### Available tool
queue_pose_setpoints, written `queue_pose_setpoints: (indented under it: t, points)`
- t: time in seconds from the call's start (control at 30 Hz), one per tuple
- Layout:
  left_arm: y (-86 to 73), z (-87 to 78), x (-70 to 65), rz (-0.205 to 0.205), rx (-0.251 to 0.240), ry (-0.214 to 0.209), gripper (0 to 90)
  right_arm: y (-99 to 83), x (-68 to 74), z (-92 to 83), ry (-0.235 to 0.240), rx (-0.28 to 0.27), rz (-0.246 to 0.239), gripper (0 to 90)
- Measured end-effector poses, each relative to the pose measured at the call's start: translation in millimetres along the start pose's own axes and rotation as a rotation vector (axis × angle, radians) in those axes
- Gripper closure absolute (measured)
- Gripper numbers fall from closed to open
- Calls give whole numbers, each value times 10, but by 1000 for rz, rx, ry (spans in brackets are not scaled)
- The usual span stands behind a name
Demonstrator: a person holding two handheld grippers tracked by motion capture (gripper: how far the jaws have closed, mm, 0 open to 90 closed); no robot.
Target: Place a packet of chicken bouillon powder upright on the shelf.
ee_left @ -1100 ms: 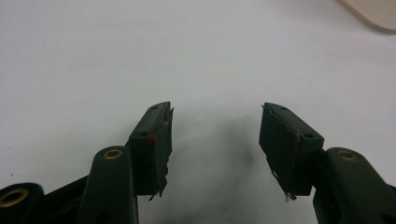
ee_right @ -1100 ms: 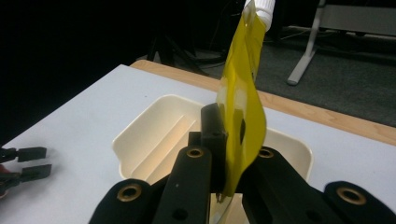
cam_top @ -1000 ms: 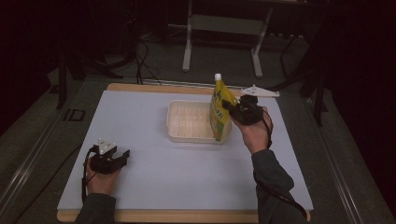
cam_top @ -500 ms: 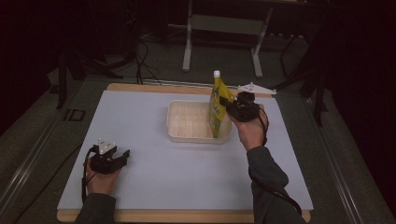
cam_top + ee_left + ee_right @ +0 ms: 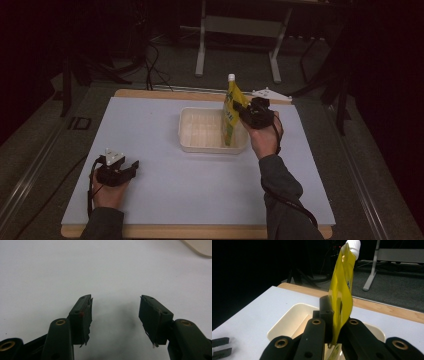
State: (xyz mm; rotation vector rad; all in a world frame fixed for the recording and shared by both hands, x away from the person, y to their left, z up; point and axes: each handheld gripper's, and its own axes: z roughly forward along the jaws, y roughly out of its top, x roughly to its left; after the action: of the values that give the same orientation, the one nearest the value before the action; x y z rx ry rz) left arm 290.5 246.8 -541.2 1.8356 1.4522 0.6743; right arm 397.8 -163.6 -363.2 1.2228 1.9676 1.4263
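Note:
A yellow pouch (image 5: pixel 231 114) with a white screw cap stands upright over the right end of a cream plastic tray (image 5: pixel 200 131). My right gripper (image 5: pixel 241 113) is shut on the pouch's edge; in the right gripper view both black jaws pinch the yellow pouch (image 5: pixel 343 290) above the cream tray (image 5: pixel 284 326). My left gripper (image 5: pixel 131 166) rests on the white table mat at the front left, apart from the tray. In the left gripper view, the left gripper (image 5: pixel 115 315) is open with only bare mat between the pads.
The white mat (image 5: pixel 165 195) lies on a wooden table (image 5: pixel 150 94). A grey three-cornered plate (image 5: pixel 270 94) lies at the table's far edge behind the tray. Metal stand legs (image 5: pixel 202 55) and cables sit on the dark floor beyond.
The right hand has shifted slightly toward the far side with the pouch, which stands a little more upright over the tray. The left hand has kept still.

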Motion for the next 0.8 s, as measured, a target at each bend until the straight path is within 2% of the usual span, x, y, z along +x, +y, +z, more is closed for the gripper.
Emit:
queue_pose_setpoints:
  t: [0.33,0.8]
  points:
    - [0,0,2,-3,-1,-1,436,-50,28,75,-14,-20,6,900]
    - [1,-1,2,-1,0,-1,436,-163,20,144,-29,-24,-12,900]
